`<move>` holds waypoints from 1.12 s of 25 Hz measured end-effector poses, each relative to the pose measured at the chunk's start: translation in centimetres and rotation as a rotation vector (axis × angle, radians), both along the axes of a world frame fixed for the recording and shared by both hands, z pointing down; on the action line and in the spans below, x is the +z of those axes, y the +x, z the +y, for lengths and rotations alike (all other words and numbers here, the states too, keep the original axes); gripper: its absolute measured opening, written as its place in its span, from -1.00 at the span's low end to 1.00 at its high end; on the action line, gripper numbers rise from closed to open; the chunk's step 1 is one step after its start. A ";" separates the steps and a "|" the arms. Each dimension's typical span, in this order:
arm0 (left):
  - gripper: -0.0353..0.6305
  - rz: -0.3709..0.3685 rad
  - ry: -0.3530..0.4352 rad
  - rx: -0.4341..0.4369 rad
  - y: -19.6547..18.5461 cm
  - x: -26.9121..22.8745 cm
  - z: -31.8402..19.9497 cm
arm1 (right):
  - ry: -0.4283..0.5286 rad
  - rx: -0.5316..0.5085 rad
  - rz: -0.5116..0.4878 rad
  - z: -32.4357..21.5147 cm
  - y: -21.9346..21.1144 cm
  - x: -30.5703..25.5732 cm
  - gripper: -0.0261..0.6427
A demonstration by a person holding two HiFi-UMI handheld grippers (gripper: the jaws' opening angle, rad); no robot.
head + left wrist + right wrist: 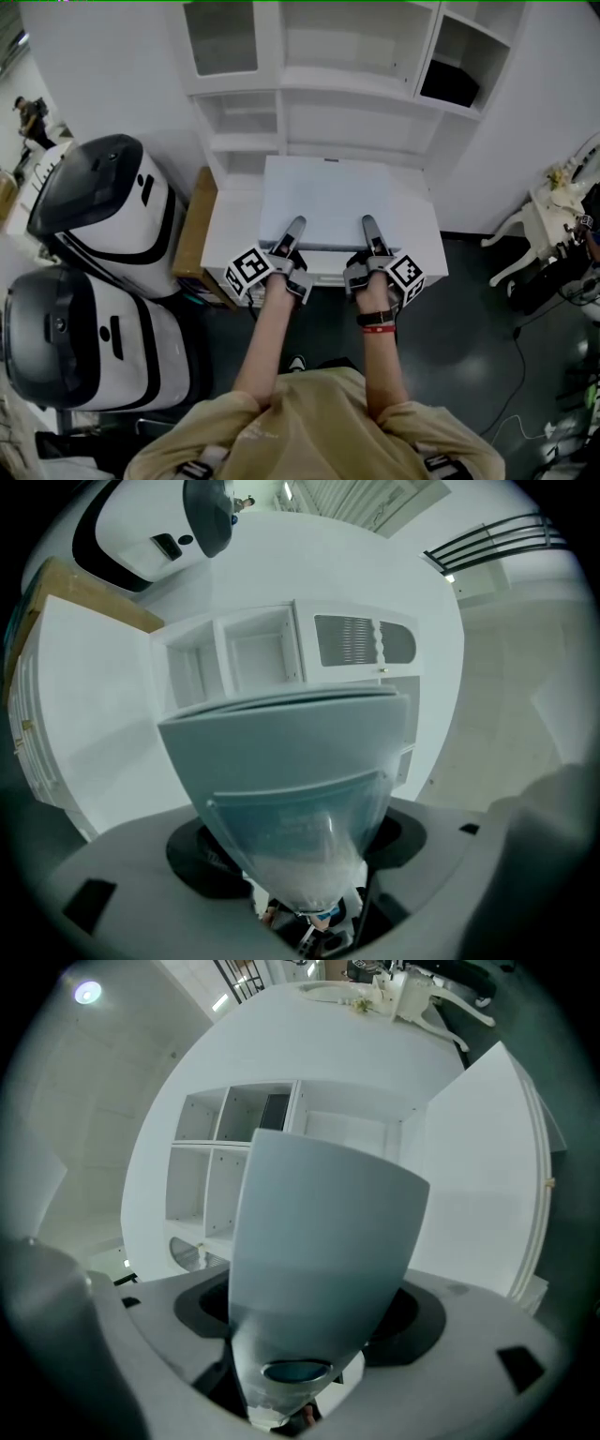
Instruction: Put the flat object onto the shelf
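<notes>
Tan-shirted shoulders and two bare forearms fill the bottom of the head view; the right wrist wears a red band (377, 321). Each hand carries tongs with a marker cube. The left tongs (292, 236) and the right tongs (372, 234) both pinch the near edge of the flat panel (323, 192), one jaw lying on top of it. Each gripper view shows the pale grey-white sheet running out from between the jaws.

The panel lies roughly level over the white desk (422, 234), and whether it touches the top cannot be told. Its far edge sits just short of the lowest opening of the white shelf unit (281, 94). A dark object (450, 84) sits in an upper right compartment. Left of the desk stand a wooden board (192, 234) and two white-and-black rounded machines (103, 197).
</notes>
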State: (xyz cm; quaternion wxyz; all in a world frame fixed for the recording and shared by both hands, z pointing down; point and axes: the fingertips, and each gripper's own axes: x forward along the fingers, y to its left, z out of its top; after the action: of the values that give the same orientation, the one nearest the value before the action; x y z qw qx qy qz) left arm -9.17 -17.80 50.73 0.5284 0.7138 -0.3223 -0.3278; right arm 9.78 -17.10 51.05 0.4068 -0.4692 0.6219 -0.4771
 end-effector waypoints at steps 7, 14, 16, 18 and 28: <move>0.08 0.031 0.001 0.017 0.3 -1.0 -2.8 | -0.010 0.008 0.039 -2.4 0.2 -1.5 0.15; 0.08 0.026 0.016 0.006 1.6 -2.6 -5.8 | 0.005 -0.013 0.018 -5.4 1.5 -2.9 0.16; 0.08 0.011 0.009 0.003 1.8 -2.9 -6.3 | 0.004 -0.019 0.011 -6.0 1.8 -3.0 0.16; 0.08 0.007 0.011 -0.005 2.0 -3.1 -6.8 | -0.005 -0.028 0.014 -6.6 1.9 -3.1 0.17; 0.08 0.037 -0.017 -0.028 2.5 -3.3 -9.0 | -0.011 -0.063 0.028 -9.4 2.1 -3.9 0.17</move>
State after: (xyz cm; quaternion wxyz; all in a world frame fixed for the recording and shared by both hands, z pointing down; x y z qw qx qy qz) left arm -6.71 -26.77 47.41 0.5358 0.6986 -0.3252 -0.3452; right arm 11.92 -26.49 47.16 0.3803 -0.4583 0.6392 -0.4866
